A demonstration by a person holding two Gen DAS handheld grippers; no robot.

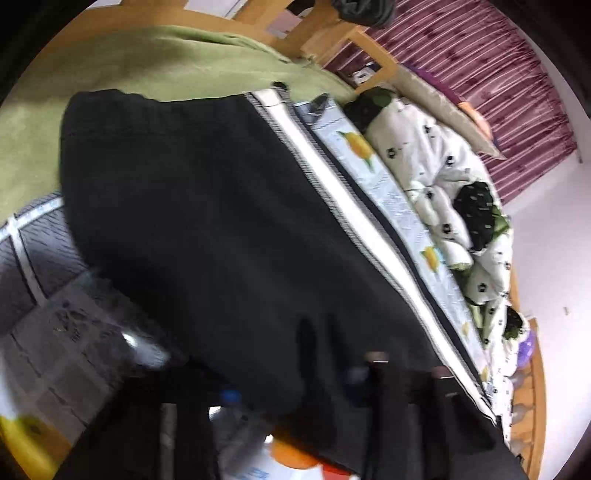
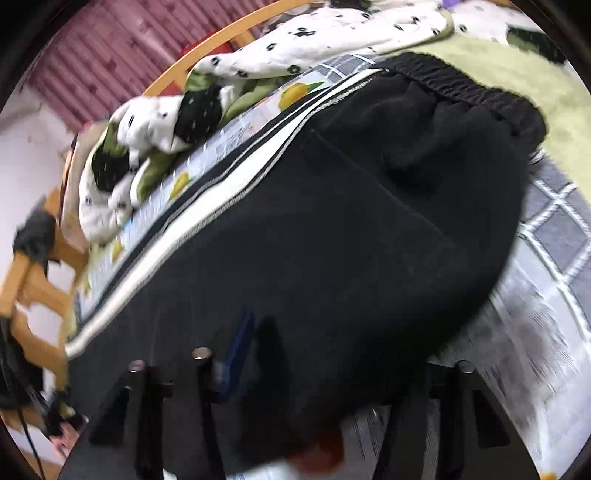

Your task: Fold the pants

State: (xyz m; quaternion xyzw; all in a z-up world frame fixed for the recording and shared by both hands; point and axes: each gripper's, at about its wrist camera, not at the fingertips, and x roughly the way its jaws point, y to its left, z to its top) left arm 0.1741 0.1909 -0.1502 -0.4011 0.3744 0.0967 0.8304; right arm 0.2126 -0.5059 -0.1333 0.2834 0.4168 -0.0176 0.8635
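Note:
Black pants [image 1: 207, 206] with a white side stripe [image 1: 332, 192] lie flat on the bed, elastic waistband [image 1: 122, 110] at the far end. In the left wrist view my left gripper [image 1: 320, 343] sits at the near edge of the cloth, its dark fingers close together and pinching the fabric. The right wrist view shows the same pants [image 2: 351, 221], waistband [image 2: 472, 88] far right and stripe [image 2: 207, 206] on the left. My right gripper [image 2: 256, 343], one blue pad beside a dark finger, stands nearly closed on the near edge. Both views are blurred.
A green blanket [image 1: 147, 62] lies beyond the waistband. A crumpled white patterned quilt [image 1: 436, 162] runs along the stripe side on a lemon-print sheet [image 1: 369, 158]. A grey checked sheet [image 2: 561, 221] lies on the other side. A wooden bed frame [image 1: 332, 33] and a purple curtain [image 1: 480, 74] stand behind.

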